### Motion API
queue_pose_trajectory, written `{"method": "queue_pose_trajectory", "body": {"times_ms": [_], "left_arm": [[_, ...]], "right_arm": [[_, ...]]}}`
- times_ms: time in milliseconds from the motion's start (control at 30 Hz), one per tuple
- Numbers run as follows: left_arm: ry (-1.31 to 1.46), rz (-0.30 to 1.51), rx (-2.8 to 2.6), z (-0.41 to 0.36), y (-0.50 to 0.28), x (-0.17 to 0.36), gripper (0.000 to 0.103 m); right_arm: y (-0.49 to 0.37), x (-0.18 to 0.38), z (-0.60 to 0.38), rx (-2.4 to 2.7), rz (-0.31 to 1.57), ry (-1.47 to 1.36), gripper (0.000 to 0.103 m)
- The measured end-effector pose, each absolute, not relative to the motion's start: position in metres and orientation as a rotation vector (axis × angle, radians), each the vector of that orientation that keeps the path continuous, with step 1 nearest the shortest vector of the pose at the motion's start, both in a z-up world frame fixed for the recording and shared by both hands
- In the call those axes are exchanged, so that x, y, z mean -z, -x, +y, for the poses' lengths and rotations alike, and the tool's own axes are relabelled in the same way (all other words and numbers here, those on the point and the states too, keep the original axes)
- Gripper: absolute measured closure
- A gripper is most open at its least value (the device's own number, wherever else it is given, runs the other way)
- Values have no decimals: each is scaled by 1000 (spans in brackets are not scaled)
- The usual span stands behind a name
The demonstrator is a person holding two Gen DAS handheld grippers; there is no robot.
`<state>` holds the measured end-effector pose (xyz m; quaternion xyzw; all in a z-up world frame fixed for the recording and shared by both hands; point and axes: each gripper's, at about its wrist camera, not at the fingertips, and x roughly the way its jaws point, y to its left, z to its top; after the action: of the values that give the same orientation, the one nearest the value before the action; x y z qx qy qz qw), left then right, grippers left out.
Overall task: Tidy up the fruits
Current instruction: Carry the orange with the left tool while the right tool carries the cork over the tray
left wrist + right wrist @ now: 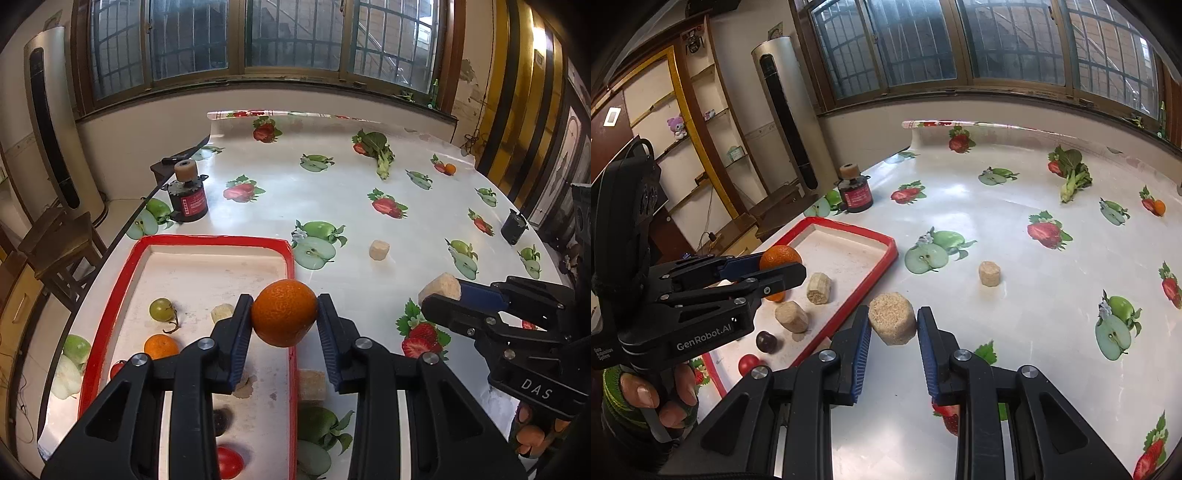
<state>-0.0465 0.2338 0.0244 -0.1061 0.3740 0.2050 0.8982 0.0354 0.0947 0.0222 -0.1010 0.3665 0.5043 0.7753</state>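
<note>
My left gripper (284,314) is shut on an orange (283,312) and holds it above the right rim of the red-rimmed tray (218,242). The orange and that gripper also show in the right wrist view (780,258). My right gripper (893,325) is shut on a tan cylindrical chunk (892,323), lifted above the table just right of the tray (882,266); it shows in the left wrist view (441,286). In the tray lie a green grape (161,308), a small orange (160,346), tan chunks (819,288), a dark cherry (769,341) and red tomatoes (229,461).
Another tan chunk (379,250) lies on the fruit-print tablecloth, and one (312,384) sits just right of the tray. A leafy green (380,151) and a small orange (449,168) lie far back. A dark bottle (187,194) stands behind the tray; a black cup (514,225) at the right edge.
</note>
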Motion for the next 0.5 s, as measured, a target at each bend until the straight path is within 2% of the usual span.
{"method": "queue_pose_trajectory", "body": {"times_ms": [500], "left_arm": [[238, 762, -458, 260, 63, -27, 71]], "right_arm": [[-21, -32, 130, -1149, 770, 241, 77]]}}
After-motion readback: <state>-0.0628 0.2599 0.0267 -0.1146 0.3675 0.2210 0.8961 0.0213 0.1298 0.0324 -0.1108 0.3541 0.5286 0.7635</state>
